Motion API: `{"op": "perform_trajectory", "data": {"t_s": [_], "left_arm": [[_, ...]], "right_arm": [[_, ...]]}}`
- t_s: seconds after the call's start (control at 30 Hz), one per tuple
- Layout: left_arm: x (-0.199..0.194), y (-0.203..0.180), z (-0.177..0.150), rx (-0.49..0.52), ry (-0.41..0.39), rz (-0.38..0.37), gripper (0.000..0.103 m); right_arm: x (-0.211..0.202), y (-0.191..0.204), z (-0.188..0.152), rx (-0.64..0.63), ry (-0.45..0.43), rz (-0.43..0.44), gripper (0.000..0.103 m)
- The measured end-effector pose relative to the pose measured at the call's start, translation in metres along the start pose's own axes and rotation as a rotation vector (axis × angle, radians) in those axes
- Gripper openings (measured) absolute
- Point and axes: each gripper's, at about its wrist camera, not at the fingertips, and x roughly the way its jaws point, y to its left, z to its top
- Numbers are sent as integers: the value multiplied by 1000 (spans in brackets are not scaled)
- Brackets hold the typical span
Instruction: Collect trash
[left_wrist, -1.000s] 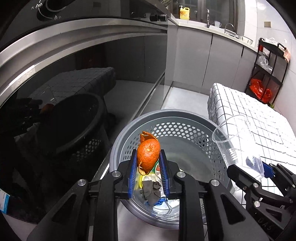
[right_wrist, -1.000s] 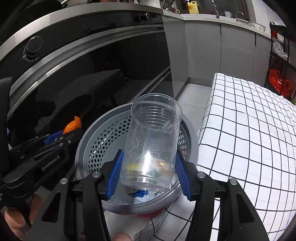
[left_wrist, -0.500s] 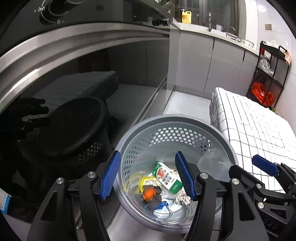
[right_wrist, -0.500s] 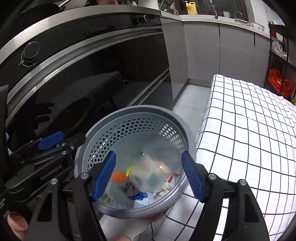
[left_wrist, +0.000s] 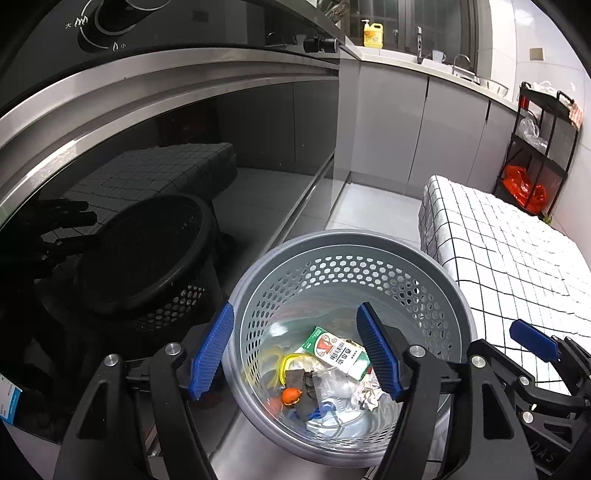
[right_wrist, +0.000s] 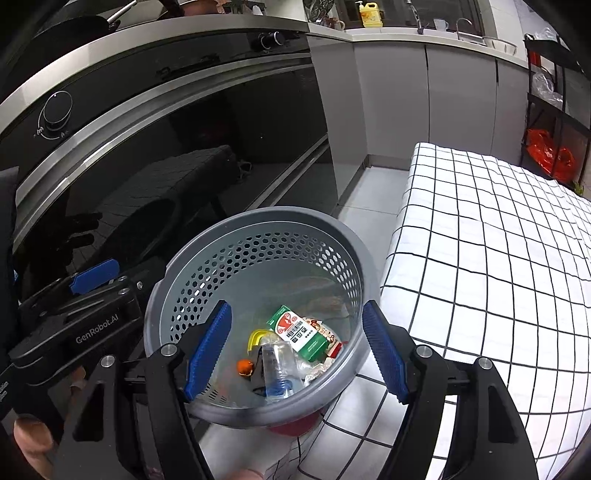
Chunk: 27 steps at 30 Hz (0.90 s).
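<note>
The label on the green carton (left_wrist: 337, 353) is too small for me to read. The bin (right_wrist: 170, 291) hides the red thing (right_wrist: 295, 428) under it.

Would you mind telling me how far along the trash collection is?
Done: orange peel, clear cup and carton lie in the gray bin. In hand: nothing; left gripper jaws are opening, right gripper open. Left: no loose trash shows on the checkered cloth.

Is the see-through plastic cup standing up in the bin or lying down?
Lying down. The clear cup rests on its side among the trash at the bottom of the gray bin, beside the green carton.
</note>
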Motion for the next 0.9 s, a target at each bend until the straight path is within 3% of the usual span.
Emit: {"op": "perform_trajectory", "data": {"t_s": [0.47, 0.9], "left_arm": [[-4, 0, -1, -1, -16, 8, 76], [-8, 1, 1, -6, -33, -4, 90]], "right_arm": [[-6, 2, -4, 12, -13, -24, 70], [-10, 5, -6, 21, -27, -54, 73]]}}
